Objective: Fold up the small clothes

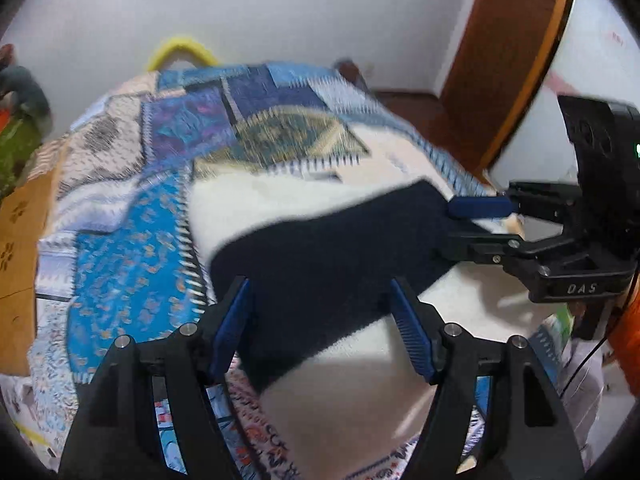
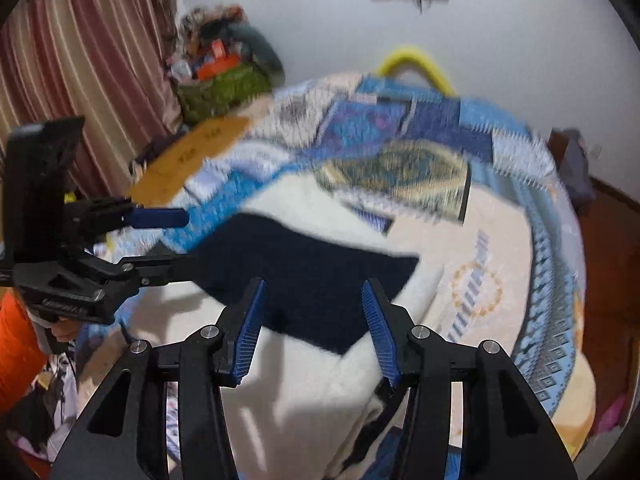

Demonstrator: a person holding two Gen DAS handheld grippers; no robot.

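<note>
A small dark navy garment point(image 1: 328, 260) lies flat on a white fleece blanket point(image 1: 280, 204) on the bed; it also shows in the right wrist view point(image 2: 304, 276). My left gripper point(image 1: 322, 300) is open, its blue pads either side of the garment's near edge. It shows from the side in the right wrist view point(image 2: 176, 240), at the garment's left end. My right gripper point(image 2: 314, 304) is open over the garment's near edge. In the left wrist view it point(image 1: 452, 228) comes in from the right, its jaws apart at the garment's right end.
A patchwork quilt point(image 1: 132, 248) in blues covers the bed. A white wall stands behind, with a yellow hoop point(image 1: 180, 50) at the bed's far edge. A brown wooden door point(image 1: 504, 60) is at the right. Striped curtains point(image 2: 80, 60) and a pile of clutter point(image 2: 224, 68) stand at the left.
</note>
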